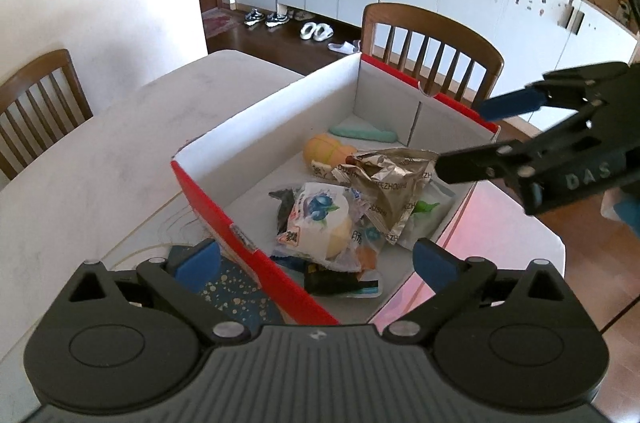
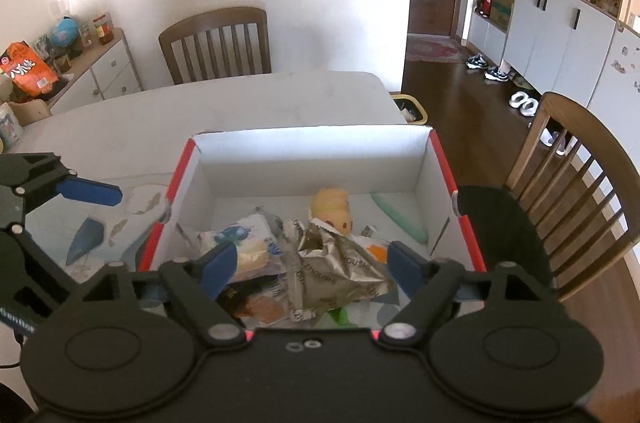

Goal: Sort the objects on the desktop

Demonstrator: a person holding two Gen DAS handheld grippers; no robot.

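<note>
Here is the open red cardboard box with white inner walls [image 2: 312, 159], sitting on the pale tabletop [image 2: 224, 103] close to the edge beside the slatted wooden chair [image 2: 576, 191], its long axis running from the right gripper's side away toward the table's far edge. The right gripper [image 2: 310, 265] hangs over the box's near end with blue-padded fingers [image 2: 218, 263] spread wide and nothing between them. Directly under that gap lies the crumpled silver foil snack bag [image 2: 340, 269], resting on top of the pile, its torn mouth pointing toward the box's far wall. Just beside it, toward the left wall, is the white snack packet with a blueberry print [image 2: 236, 239]. Beyond the foil bag a yellow-orange plush toy [image 2: 334, 209] sits mid-box, and a mint-green soft strip [image 2: 400, 217] lies along the right wall, slanting toward the far corner. Over in the left wrist view, the left gripper [image 1: 316, 257] hovers above the box's red side wall, also wide open and carrying nothing, one pad outside the box over a dark blue gold-speckled mat [image 1: 236, 293] on the tabletop.
</note>
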